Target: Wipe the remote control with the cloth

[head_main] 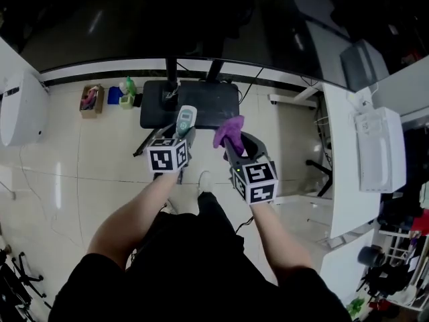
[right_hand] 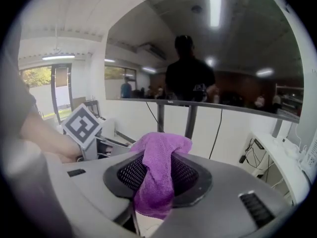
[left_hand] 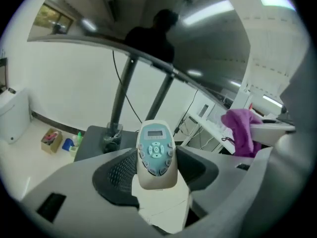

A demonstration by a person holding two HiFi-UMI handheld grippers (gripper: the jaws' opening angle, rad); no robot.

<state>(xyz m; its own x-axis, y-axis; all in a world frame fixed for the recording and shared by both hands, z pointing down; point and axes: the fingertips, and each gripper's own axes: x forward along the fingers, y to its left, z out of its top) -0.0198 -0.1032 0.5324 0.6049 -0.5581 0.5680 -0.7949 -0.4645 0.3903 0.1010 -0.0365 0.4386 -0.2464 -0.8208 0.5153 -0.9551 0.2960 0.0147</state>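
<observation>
My left gripper (head_main: 179,138) is shut on a white remote control (head_main: 185,120) with a pale blue button panel. The remote (left_hand: 156,154) stands upright between the jaws, buttons facing the camera, in the left gripper view. My right gripper (head_main: 231,146) is shut on a purple cloth (head_main: 228,130); the cloth (right_hand: 157,175) bunches above the jaws and hangs down between them. Both grippers are held side by side in the air above the floor, a little apart. The cloth (left_hand: 241,129) also shows at the right in the left gripper view.
A large dark screen on a two-post stand (head_main: 191,69) with a black base (head_main: 208,102) stands ahead. White desks (head_main: 348,180) run along the right, a white unit (head_main: 20,109) at the left. Small bottles and a box (head_main: 107,98) sit on the floor.
</observation>
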